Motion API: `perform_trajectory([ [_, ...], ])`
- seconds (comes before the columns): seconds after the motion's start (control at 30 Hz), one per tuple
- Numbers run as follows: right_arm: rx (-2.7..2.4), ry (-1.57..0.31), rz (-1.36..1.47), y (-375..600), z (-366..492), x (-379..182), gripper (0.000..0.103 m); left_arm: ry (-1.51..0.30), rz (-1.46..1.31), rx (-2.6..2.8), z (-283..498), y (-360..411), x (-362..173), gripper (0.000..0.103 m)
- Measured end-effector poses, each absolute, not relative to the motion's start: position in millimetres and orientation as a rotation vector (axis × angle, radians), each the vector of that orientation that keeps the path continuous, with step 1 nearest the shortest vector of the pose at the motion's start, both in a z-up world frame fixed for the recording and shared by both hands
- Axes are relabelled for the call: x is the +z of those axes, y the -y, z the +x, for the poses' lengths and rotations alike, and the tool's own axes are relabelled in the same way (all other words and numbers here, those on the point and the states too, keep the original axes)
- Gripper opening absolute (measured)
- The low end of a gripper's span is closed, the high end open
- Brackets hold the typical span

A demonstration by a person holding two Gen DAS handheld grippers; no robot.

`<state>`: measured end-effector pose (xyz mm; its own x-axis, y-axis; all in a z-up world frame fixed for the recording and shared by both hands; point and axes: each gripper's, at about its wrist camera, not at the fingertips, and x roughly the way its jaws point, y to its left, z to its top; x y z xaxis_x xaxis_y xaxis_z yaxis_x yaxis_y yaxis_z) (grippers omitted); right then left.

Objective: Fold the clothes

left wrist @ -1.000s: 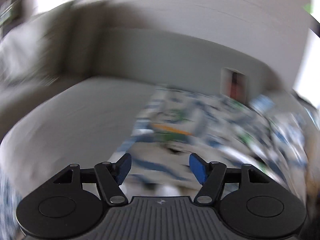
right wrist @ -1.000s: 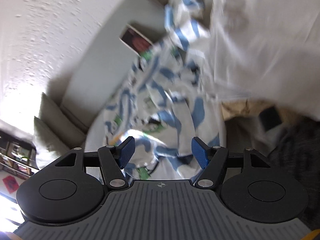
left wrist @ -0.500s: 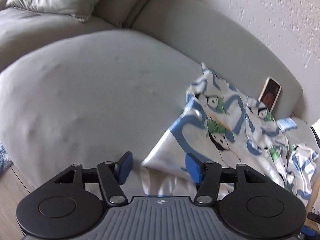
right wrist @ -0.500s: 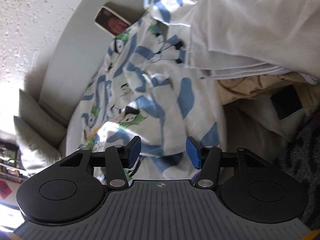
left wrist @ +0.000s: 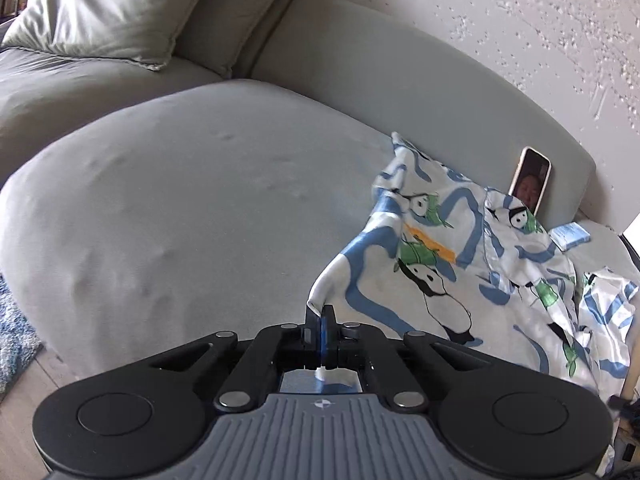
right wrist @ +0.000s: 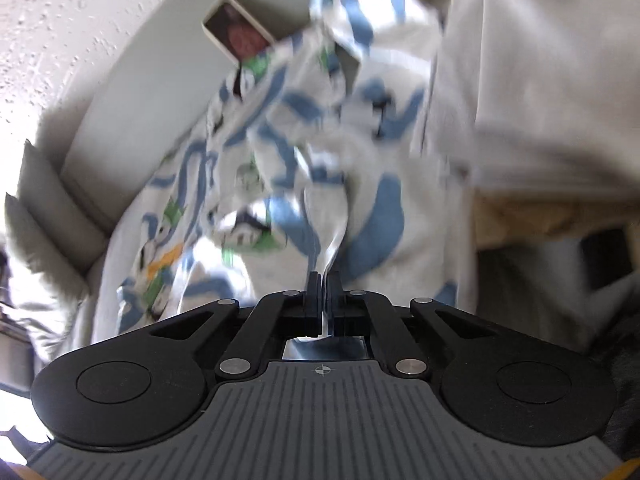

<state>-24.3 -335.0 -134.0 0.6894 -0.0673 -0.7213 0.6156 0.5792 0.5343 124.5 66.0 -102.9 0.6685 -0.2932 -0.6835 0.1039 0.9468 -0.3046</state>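
- While both grippers pinch cloth, the grey sofa [left wrist: 208, 208] fills most of the left wrist view; its seat is bare on the left side.
- Pale cushion [left wrist: 108, 12] leans at the sofa's far left corner.
- Panda-print garment [left wrist: 448, 280], white with blue bands, lies crumpled on the right part of the seat, reaching up to the backrest.
- White cloth [right wrist: 540, 60] lies beside the garment in the right wrist view; blurred.
- Left gripper [left wrist: 319, 320]: jaws pressed together on the garment's near corner.
- Right gripper [right wrist: 324, 284]: jaws pressed together on a fold of the same garment.
- Phone [left wrist: 530, 184] leans upright against the backrest, touching the garment's far edge.
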Motion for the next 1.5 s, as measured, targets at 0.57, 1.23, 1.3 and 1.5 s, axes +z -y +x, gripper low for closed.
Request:
perform_trajectory([
  [0.57, -0.524, -0.744, 0.687, 337, -47, -108, 0.021, -0.693, -0.016, -0.169, 99, -48, -76, 0.053],
  [1.23, -0.251, -0.775, 0.741, 306, -19, -124, 0.038, -1.028, 0.011, -0.25, 270, 55, -128, 0.001],
  [1.3, -0.252, -0.78, 0.737, 308, -16, -126, 0.038, -0.991, 0.043, -0.192, 263, 52, -127, 0.002],
  [1.5, -0.277, -0.791, 0.752, 314, -14, -132, 0.039, -0.977, 0.097, -0.203, 248, 47, -131, 0.021],
])
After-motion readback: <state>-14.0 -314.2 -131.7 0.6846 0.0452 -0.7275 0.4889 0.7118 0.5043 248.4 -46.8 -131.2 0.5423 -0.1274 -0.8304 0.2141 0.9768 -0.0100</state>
